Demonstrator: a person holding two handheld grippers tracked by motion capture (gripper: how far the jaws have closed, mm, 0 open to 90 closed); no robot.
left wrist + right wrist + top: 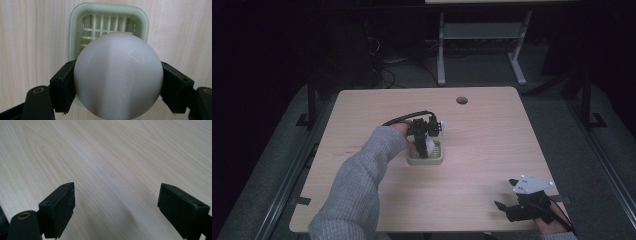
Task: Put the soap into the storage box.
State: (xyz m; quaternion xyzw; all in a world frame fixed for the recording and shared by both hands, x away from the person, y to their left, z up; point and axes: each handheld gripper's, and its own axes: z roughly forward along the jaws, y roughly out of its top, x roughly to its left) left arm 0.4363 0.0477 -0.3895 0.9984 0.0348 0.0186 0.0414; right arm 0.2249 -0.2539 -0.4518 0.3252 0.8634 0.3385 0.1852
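A white ball [117,75] sits between the two black jaws of my left gripper [117,87], which is shut on it. Directly beneath it lies a pale green square tray [75,30] with a slatted grid bottom. In the high view the left gripper [424,145] points down over the green tray [426,160] at the table's middle, the ball [428,145] just above it. My right gripper [507,207] rests low near the front right edge, open, with bare wood between its jaws [117,212].
The light wooden table [492,140] has a round cable hole [461,100] near its far edge. A grey sleeve [357,190] reaches in from the front left. Beyond the table stand the legs of another desk [441,50] on dark floor.
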